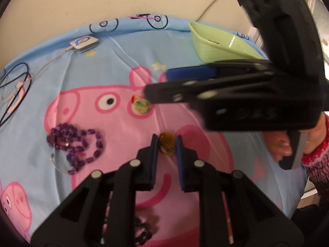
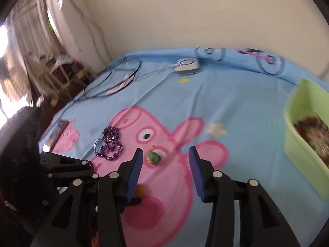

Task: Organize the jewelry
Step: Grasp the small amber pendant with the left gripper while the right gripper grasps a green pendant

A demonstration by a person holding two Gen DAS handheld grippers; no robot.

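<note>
An amber bead piece (image 1: 167, 147) sits between the blue pads of my left gripper (image 1: 167, 142), which is shut on it just above the pig-print cloth (image 1: 115, 65). A round green and yellow piece (image 1: 140, 106) lies on the cloth further back. My right gripper (image 1: 157, 84) reaches in from the right, its tips just above and beside that piece. In the right wrist view the right gripper (image 2: 166, 149) is open and holds nothing, with the green piece (image 2: 155, 156) on the cloth beyond its left finger. A purple bead necklace (image 1: 76, 144) lies to the left.
A light green basket (image 2: 296, 148) holding jewelry stands at the right; it shows at the back right as basket (image 1: 216, 47). A white device (image 1: 84, 43) with cables (image 1: 14, 86) lies at the back left. Dark beads (image 1: 141, 232) lie under my left gripper. A person's hand (image 1: 281, 144) holds the right gripper.
</note>
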